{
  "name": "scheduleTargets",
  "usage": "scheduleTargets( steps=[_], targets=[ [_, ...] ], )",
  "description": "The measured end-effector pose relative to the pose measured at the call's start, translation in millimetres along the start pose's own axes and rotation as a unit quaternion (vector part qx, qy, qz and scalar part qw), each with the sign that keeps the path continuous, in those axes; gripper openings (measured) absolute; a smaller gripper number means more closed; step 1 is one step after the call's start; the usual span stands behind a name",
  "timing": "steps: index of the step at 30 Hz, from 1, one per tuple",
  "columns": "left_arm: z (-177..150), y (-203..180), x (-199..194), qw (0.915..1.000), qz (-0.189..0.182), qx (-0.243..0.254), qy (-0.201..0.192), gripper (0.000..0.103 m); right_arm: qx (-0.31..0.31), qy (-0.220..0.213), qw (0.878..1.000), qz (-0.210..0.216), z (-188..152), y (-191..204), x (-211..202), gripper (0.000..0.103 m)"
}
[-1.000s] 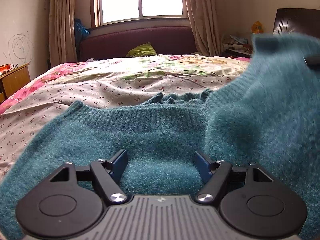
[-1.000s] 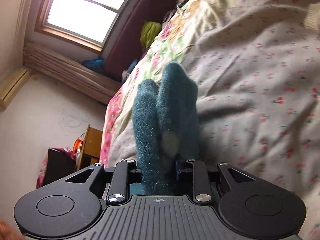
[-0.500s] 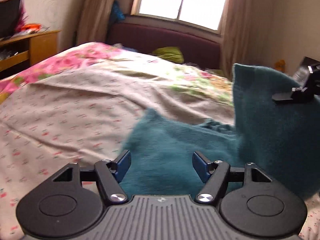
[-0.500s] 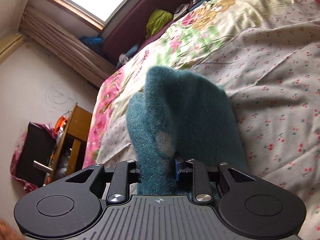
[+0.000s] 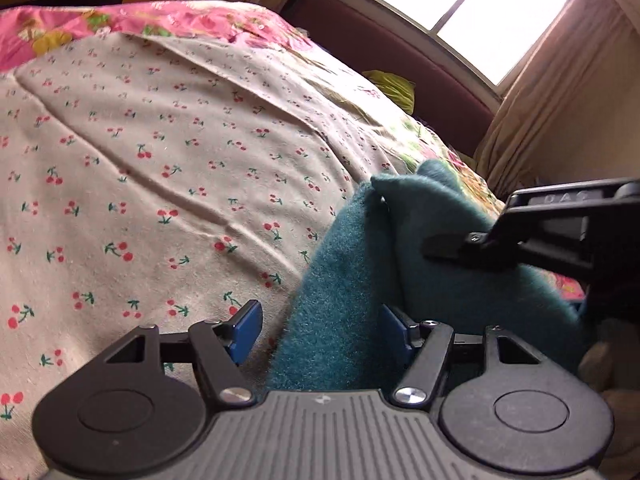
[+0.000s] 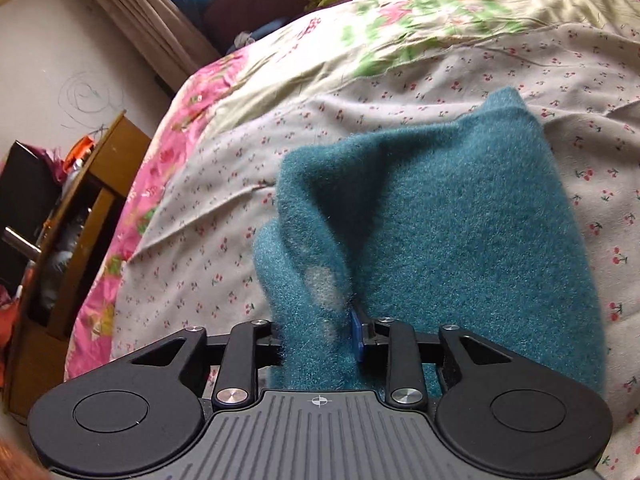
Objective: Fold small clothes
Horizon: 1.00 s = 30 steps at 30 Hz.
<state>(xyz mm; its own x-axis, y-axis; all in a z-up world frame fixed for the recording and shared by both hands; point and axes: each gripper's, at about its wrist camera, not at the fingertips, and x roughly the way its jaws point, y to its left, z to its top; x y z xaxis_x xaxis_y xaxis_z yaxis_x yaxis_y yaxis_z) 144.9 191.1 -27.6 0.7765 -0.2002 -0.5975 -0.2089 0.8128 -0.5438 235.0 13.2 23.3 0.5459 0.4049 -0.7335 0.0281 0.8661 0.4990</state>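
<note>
folding teal sweater [image 6: 460, 216] | right gripper [image 6: 318, 334] clamped on its bunched edge, jaws just loosening | left gripper [image 5: 320, 328] apart, cloth loose between | lay fold flat ahead on bedspread [image 5: 160, 140] before release

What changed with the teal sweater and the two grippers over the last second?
The teal sweater, spread flat earlier, is now gathered into a bunch. Right gripper jaws have just been opening, fabric still between them; left gripper jaws have been closing around fabric. The cherry-print bedsheet is unchanged.

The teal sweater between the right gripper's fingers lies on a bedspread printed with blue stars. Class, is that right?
Not quite: the bedspread is printed with red cherries, as the right wrist view shows. The teal sweater does sit between the right gripper fingers.
</note>
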Motion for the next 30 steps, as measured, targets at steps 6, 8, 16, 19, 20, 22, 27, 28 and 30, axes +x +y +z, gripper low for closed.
scheduleTargets(
  steps=[6, 8, 16, 19, 20, 22, 27, 28, 30],
  targets=[
    [2.3, 10.0, -6.2, 0.9993, -0.006, -0.034, -0.012, 0.074, -0.009, 0.015, 0.999, 0.032, 5.5, 7.8, -16.8, 0.049],
    [3.4, 13.0, -7.2, 0.9990, -0.007, -0.043, -0.014, 0.074, -0.007, 0.020, 0.998, 0.051, 5.5, 8.2, -23.0, 0.049],
    [0.9, 33.0, -44.8, 0.9900, 0.003, -0.109, -0.089, 0.074, -0.009, 0.016, 0.994, 0.112, 14.7, 8.1, -51.7, 0.049],
    [-1.0, 26.8, -79.7, 0.9822, -0.007, -0.092, -0.164, 0.078, -0.044, -0.004, 0.996, 0.078, 19.6, 1.9, -57.2, 0.049],
    [-2.2, 21.7, -87.2, 0.9812, -0.013, -0.079, -0.176, 0.078, -0.052, -0.006, 0.996, 0.069, 21.4, -0.5, -57.5, 0.049],
    [-5.4, 8.9, -98.2, 0.9793, -0.038, -0.049, -0.193, 0.079, -0.067, -0.008, 0.997, 0.049, 26.5, -5.2, -57.2, 0.049],
    [-1.2, -37.8, -92.6, 0.9756, -0.099, 0.059, -0.187, 0.080, -0.102, -0.024, 0.994, 0.013, 44.0, -7.7, -62.9, 0.050],
    [-2.0, -46.3, -89.0, 0.9749, -0.101, 0.082, -0.181, 0.080, -0.109, -0.028, 0.994, 0.009, 47.1, -7.6, -63.4, 0.051],
    [-5.6, -54.5, -80.5, 0.9754, -0.102, 0.111, -0.160, 0.080, -0.122, -0.026, 0.992, 0.004, 51.1, -5.3, -61.0, 0.051]
  ],
)
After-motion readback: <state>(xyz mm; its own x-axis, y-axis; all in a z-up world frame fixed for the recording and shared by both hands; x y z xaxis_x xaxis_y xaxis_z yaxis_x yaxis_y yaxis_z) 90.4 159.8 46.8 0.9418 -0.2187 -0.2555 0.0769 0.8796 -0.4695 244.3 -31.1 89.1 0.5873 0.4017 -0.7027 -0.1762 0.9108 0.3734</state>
